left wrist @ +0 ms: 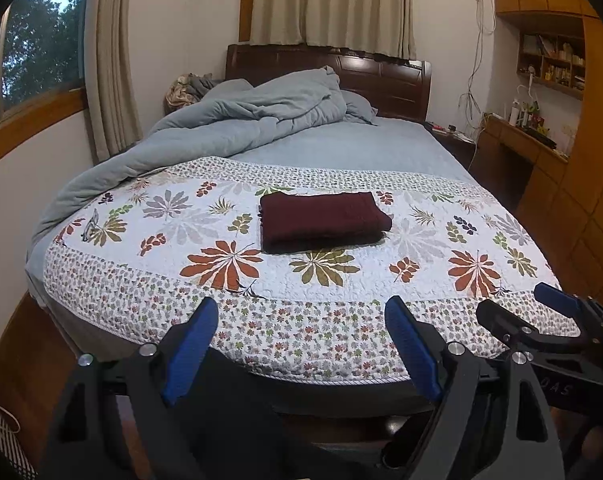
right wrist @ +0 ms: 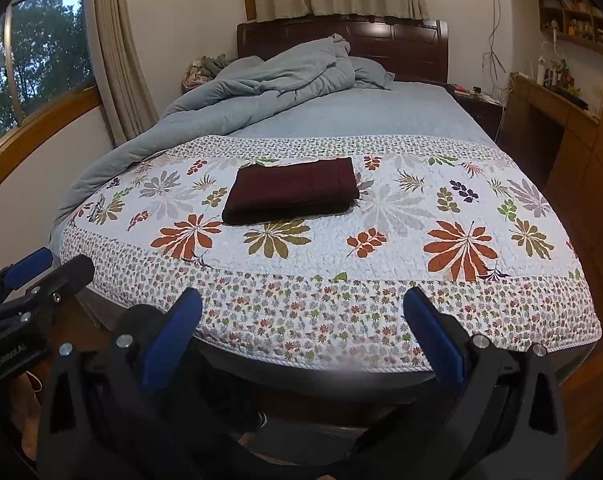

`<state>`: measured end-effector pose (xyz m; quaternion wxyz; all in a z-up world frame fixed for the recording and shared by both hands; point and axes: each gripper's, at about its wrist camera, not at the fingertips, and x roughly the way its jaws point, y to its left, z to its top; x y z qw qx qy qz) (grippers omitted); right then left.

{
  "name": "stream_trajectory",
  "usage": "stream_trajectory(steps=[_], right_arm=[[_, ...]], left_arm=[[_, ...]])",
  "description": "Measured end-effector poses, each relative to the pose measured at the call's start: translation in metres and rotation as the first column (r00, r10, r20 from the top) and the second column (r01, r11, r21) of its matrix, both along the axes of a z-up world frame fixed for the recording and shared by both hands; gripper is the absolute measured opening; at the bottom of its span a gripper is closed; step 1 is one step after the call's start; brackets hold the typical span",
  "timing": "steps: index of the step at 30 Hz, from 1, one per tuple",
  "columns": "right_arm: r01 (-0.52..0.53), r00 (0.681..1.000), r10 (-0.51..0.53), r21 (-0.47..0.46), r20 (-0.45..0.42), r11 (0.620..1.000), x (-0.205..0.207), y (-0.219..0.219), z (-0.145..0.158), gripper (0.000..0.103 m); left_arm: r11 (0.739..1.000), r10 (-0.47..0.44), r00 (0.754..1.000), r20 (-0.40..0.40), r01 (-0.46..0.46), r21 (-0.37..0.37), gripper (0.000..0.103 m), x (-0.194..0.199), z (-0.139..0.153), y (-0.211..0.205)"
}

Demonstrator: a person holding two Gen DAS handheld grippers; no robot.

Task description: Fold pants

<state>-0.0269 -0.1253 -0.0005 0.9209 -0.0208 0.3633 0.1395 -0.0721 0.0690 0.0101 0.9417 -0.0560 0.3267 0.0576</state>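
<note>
Dark maroon pants [left wrist: 323, 220] lie folded into a neat rectangle in the middle of the floral quilt [left wrist: 261, 280] on the bed; they also show in the right wrist view [right wrist: 293, 191]. My left gripper [left wrist: 301, 312] is open and empty, held back at the foot of the bed, well short of the pants. My right gripper [right wrist: 301, 304] is open and empty too, beside it at the bed's foot edge. The right gripper shows at the right of the left wrist view [left wrist: 541, 308], and the left gripper at the left of the right wrist view [right wrist: 49, 264].
A rumpled grey-blue duvet [left wrist: 241, 120] is heaped at the far left by the dark wooden headboard [left wrist: 381, 76]. A window and curtains stand to the left. A wooden desk and shelves [left wrist: 541, 128] line the right wall. A striped bag [left wrist: 5, 440] sits on the floor, lower left.
</note>
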Motion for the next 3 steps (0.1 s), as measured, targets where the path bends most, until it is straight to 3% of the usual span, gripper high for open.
stream_trajectory(steps=[3], right_arm=[[0.001, 1.0, -0.001, 0.0, 0.005, 1.0, -0.0007, -0.0003, 0.0016, 0.1]], left_arm=[[1.0, 0.0, 1.0, 0.001, 0.0, -0.003, 0.086, 0.0, 0.0004, 0.0009]])
